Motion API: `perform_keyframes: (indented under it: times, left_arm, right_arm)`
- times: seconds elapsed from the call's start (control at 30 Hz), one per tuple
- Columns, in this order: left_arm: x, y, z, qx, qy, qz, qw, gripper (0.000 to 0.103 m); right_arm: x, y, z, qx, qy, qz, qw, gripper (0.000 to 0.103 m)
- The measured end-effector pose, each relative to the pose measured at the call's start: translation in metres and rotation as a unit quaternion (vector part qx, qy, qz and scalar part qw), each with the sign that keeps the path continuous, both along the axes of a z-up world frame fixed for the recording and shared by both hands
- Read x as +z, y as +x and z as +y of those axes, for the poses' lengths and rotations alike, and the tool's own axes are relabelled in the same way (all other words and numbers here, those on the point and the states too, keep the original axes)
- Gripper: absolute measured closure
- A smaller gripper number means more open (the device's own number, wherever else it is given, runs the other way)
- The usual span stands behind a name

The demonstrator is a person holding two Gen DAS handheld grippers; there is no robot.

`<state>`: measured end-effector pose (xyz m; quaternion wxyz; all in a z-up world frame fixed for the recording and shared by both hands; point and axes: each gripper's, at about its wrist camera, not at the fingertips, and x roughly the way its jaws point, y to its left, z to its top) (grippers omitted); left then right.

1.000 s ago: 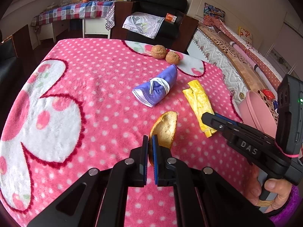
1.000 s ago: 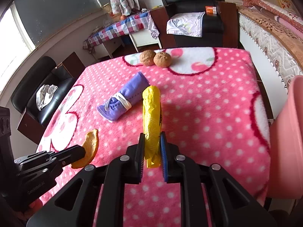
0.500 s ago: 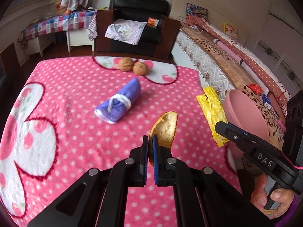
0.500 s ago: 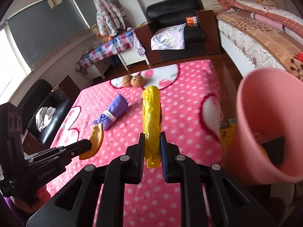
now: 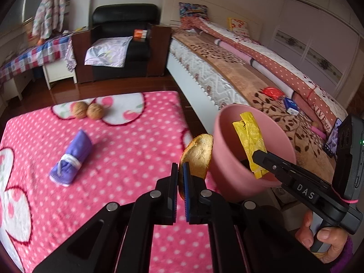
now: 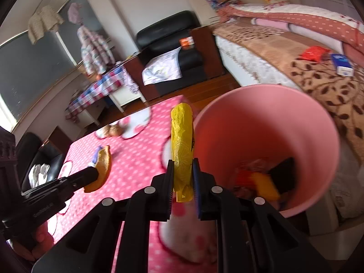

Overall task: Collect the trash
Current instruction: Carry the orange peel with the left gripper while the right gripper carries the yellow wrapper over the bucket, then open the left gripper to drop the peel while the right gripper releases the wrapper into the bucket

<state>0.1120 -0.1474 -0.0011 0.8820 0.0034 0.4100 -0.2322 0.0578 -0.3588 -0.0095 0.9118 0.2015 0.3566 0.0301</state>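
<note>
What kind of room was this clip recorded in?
Most likely a lived-in bedroom at home: a made bed with patterned quilts along one side, a black armchair by the wall, and clothes hanging at the window.

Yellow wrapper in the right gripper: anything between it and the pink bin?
Nothing visible. The right gripper is shut on the yellow wrapper, held at the rim of the pink bin, whose mouth is open with some trash at the bottom. The left gripper, holding the orange peel, is off to the side.
</note>
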Motion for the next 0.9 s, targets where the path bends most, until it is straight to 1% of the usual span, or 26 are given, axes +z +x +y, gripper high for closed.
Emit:
perform_keyframes:
  times: [0.27, 0.5, 0.73, 0.9]
  left_arm:
    - [0.004, 0.006, -0.053, -0.046, 0.003, -0.001, 0.9989, 0.099]
    - [-0.006, 0.014, -0.093, -0.066, 0.015, 0.013, 0.9976, 0.099]
    - [-0.018, 0.017, -0.114, -0.078, 0.028, 0.024, 0.9963, 0.099]
    - [-0.023, 0.019, -0.125, -0.081, 0.032, 0.028, 0.9958, 0.099]
  right_arm:
    - [-0.005, -0.008, -0.037, -0.048, 0.001, 0.005, 0.999, 0.087]
    - [-0.014, -0.011, -0.059, -0.071, 0.005, 0.015, 0.997, 0.087]
    - [-0.022, -0.015, -0.076, -0.085, 0.019, 0.018, 0.996, 0.087]
    - [-0.025, -0.017, -0.079, -0.089, 0.023, 0.020, 0.996, 0.087]
